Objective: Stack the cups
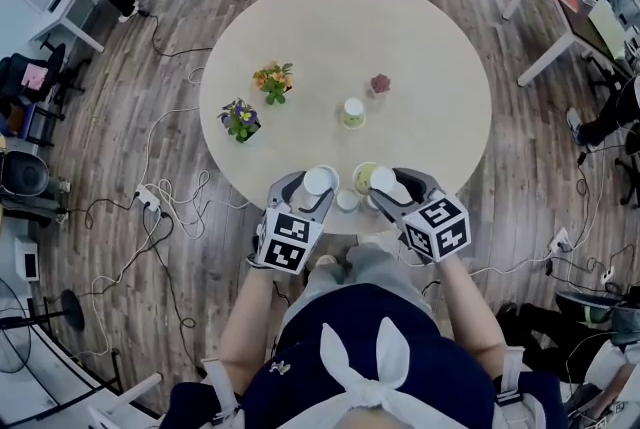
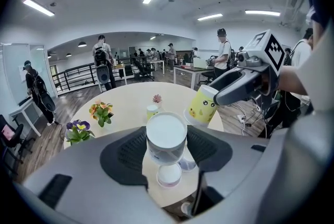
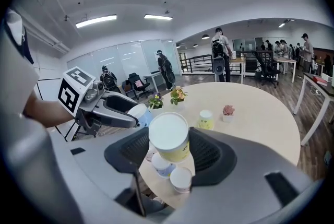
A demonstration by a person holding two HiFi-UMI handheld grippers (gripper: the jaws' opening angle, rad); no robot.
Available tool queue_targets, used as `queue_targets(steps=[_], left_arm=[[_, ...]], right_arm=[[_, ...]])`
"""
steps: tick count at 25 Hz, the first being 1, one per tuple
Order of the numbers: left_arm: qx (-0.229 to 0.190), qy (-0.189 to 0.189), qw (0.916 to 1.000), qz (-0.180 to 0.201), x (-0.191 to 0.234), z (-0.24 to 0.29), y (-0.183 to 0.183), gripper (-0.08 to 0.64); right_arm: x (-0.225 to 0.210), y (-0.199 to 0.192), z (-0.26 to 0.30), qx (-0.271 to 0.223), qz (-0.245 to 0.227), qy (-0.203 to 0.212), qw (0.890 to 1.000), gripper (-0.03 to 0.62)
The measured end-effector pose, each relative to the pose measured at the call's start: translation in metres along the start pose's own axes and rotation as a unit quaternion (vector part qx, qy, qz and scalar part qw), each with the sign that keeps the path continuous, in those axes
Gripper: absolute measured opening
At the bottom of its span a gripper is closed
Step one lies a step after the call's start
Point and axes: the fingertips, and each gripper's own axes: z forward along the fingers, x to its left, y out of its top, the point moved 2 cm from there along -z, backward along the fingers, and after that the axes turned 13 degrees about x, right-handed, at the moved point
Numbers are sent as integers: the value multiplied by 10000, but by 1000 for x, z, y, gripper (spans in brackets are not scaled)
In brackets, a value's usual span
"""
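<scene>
Round table [image 1: 420, 47], seen from above, left to right. At the left stand two small flower pots, one purple [image 1: 240, 120] and one orange [image 1: 274, 80], both well apart from the work.

The left gripper [image 1: 310, 187] hangs over the near edge of the table, its jaws clamped on a blue-and-white cup [image 2: 166, 137] whose round white end faces the gripper's camera. Just below and between the two grippers, two small cups stand on the table close to its near edge: a pinkish one [image 3: 181, 179] and a bluish one [image 3: 160, 164], side by side and nearly touching.

Farther back, near the table's middle, stand a yellow-green cup [image 1: 353, 113] and a small pink plant [image 1: 379, 85].

The right gripper [image 1: 388, 182] is just beside the left one, its jaws clamped on a yellow cup [image 3: 169, 138] with a printed face.

Probable hazards:
- The two grippers work close together, so a sideways drift could knock one held cup against the other.
- The loose cups sit near the table's edge, and an off-centre descent could push one off onto the floor.
- The cups are tapered and look light. Too firm a squeeze may dent one, and too loose a hold may let it tilt or slip before it seats.
</scene>
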Motion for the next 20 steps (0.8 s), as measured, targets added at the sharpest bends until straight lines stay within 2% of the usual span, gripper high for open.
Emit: queue_targets(steps=[10, 20], left_arm=[[280, -314, 9990, 116, -14, 17, -13, 253], [523, -402, 9975, 269, -22, 30, -24, 253]], right_arm=[[3, -12, 16, 376, -86, 39, 9992, 244], [5, -20, 26, 620, -134, 94, 9979, 244]])
